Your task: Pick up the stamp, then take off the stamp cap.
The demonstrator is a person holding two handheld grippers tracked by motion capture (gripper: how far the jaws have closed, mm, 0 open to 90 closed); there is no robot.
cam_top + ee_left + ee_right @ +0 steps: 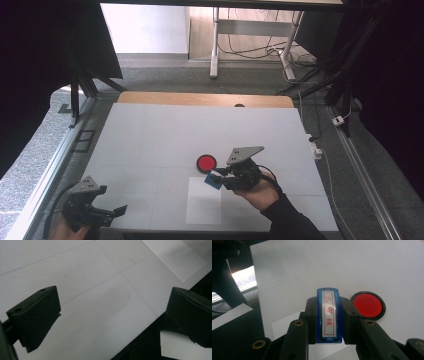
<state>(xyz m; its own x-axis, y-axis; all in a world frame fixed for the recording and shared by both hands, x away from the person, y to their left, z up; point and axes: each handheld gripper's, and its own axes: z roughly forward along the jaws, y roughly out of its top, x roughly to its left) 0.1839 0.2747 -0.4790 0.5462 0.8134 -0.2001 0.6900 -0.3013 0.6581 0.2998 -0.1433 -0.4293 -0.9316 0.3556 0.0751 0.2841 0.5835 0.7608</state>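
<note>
Tongs first: the right tongs [328,315] are clamped on a blue stamp [329,315], held above the white counter [150,140] just beside a round red ink pad [206,163]; the left tongs [112,312] stand wide apart with nothing between them, near the counter's front left corner. A white sheet [203,207] lies below the stamp. Small, rigid and light, the stamp likely has slick plastic sides, so gripping across its long flanks, as now, looks like the surest hold.
</note>
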